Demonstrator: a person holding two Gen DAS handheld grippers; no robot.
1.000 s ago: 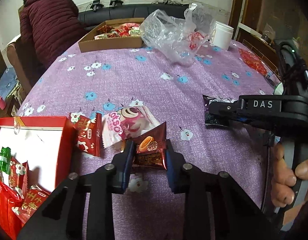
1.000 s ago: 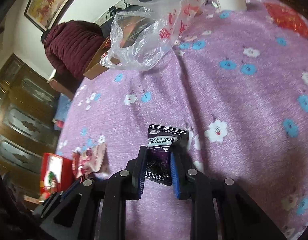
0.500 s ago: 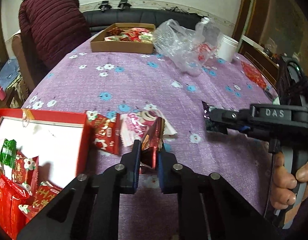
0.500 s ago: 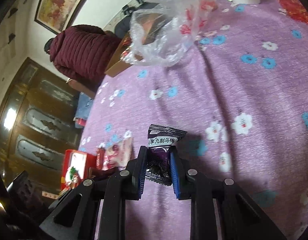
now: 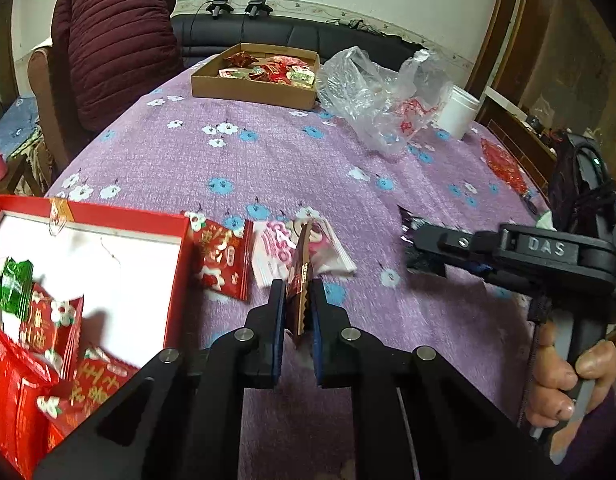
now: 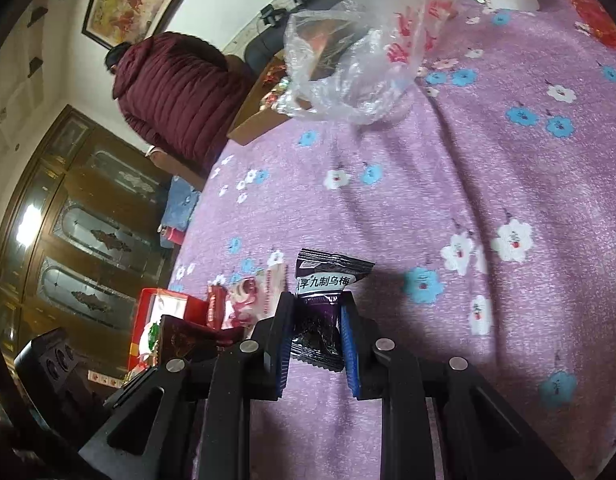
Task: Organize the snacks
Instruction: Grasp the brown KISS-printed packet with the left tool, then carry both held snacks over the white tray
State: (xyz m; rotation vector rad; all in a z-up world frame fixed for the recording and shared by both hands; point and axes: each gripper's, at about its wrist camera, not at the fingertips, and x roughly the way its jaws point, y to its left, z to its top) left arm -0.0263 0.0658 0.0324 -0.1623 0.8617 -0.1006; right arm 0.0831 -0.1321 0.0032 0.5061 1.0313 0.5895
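Fuzzy purple tablecloth (image 5: 308, 160), crinkly packets (image 5: 224, 258)

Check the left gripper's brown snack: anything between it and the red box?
Nothing blocks an airborne path. The left gripper is shut on the brown snack; the red box is open-topped. A red packet and pink packet lie flat beside the box wall.

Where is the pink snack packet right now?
In the left wrist view, the pink packet lies on the purple tablecloth, beside a red packet next to the red box.
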